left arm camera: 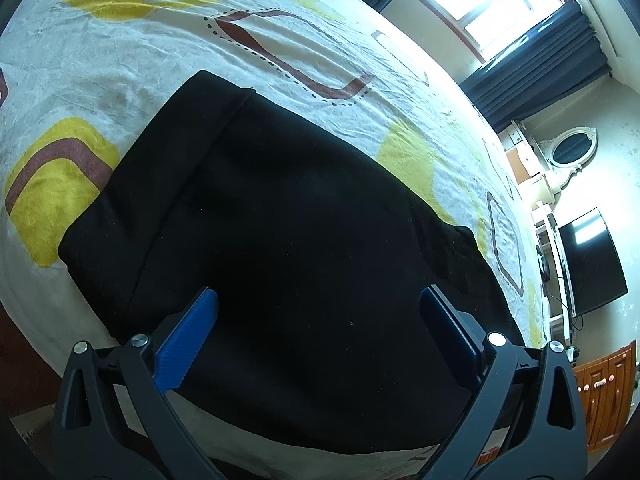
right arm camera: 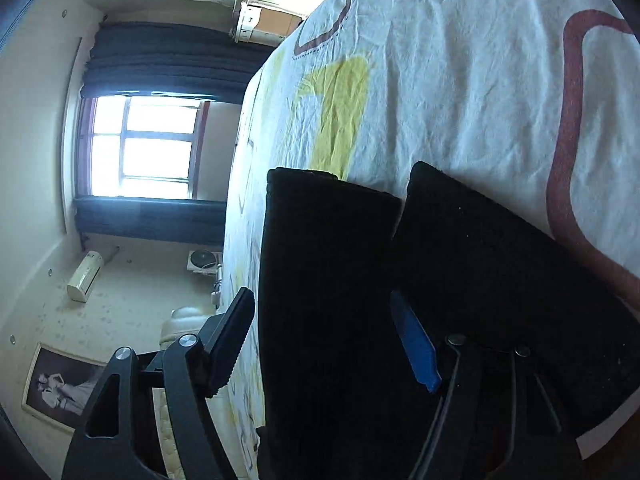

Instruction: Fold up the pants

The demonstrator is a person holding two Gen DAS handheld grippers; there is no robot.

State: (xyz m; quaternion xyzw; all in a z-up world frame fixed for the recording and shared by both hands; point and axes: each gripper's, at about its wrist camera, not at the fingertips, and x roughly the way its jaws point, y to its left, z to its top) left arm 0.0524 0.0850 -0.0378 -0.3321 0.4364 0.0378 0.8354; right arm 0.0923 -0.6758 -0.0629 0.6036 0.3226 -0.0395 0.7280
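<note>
Covering the bed, a wrinkled white sheet with yellow and brown shapes (left arm camera: 132, 60) fills the upper left of the left wrist view; a bright window with dark blue curtains (left arm camera: 500, 4) is seen upper right. Black fabric pants (left arm camera: 280, 208) lie folded on it, centre frame. Left gripper (left arm camera: 318, 300) is spread wide above them; right gripper (right arm camera: 322, 304) is likewise released, straddling a raised fold.

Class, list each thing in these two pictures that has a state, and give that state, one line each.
Pants: black, lying on the bed, partly folded.
Left gripper: open, over the pants, holding nothing.
Right gripper: open, one pants leg between its fingers.
Bedsheet: spread out, wrinkled.
Curtains: drawn back from the window.
Television: screen dark.
</note>
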